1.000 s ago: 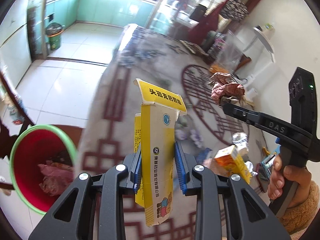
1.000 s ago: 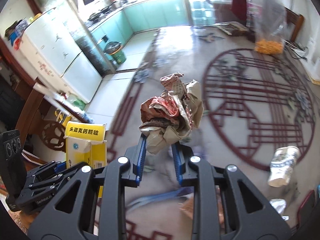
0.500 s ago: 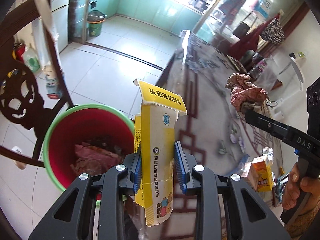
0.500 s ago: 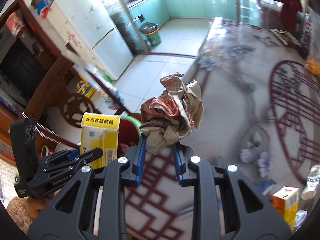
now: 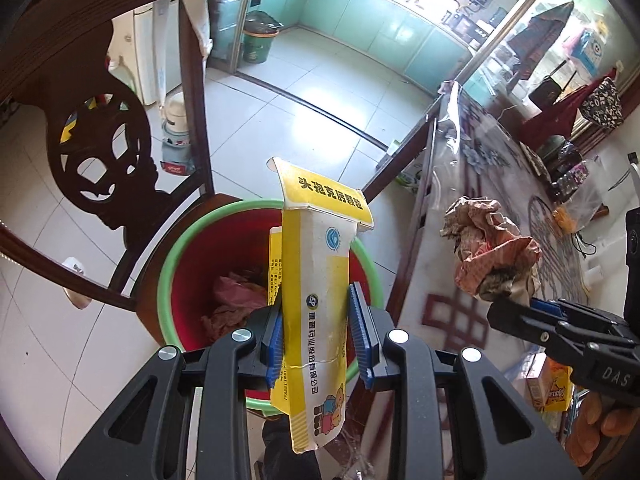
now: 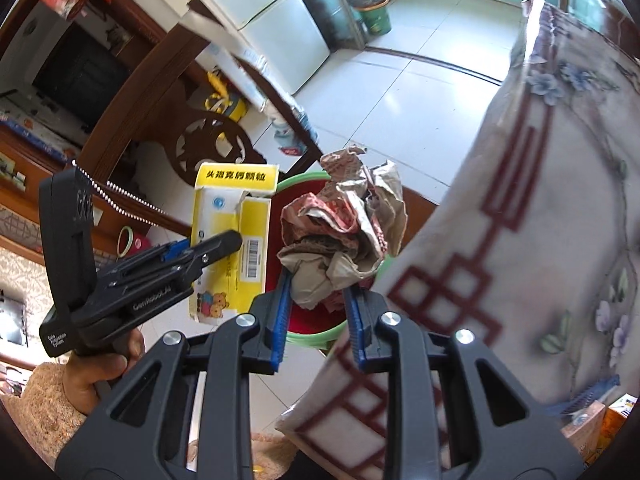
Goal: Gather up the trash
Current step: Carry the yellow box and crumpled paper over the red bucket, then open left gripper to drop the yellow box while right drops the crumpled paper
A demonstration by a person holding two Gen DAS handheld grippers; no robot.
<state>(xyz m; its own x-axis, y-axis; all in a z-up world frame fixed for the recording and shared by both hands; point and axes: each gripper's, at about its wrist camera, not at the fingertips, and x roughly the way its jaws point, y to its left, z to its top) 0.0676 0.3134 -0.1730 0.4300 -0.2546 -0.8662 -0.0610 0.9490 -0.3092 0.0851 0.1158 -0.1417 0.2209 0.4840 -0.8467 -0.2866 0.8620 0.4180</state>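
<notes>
My left gripper (image 5: 318,322) is shut on a yellow and white carton box (image 5: 320,280) with an open top flap, held upright over a red bin with a green rim (image 5: 172,272) that has trash inside. My right gripper (image 6: 316,304) is shut on a crumpled paper wad (image 6: 344,232), held just off the table's edge above the same bin (image 6: 316,330). The wad also shows in the left wrist view (image 5: 492,256), right of the box. The box shows in the right wrist view (image 6: 232,240), left of the wad.
A dark carved wooden chair (image 5: 92,132) stands left of the bin. The table with its patterned cloth (image 6: 540,220) lies to the right, with an orange carton (image 5: 550,388) and other items on it. A green waste bin (image 5: 258,42) stands far across the tiled floor.
Both grippers have swung left off the table with their loads; the bin now lies under the box, and the wad is past the table's edge.
</notes>
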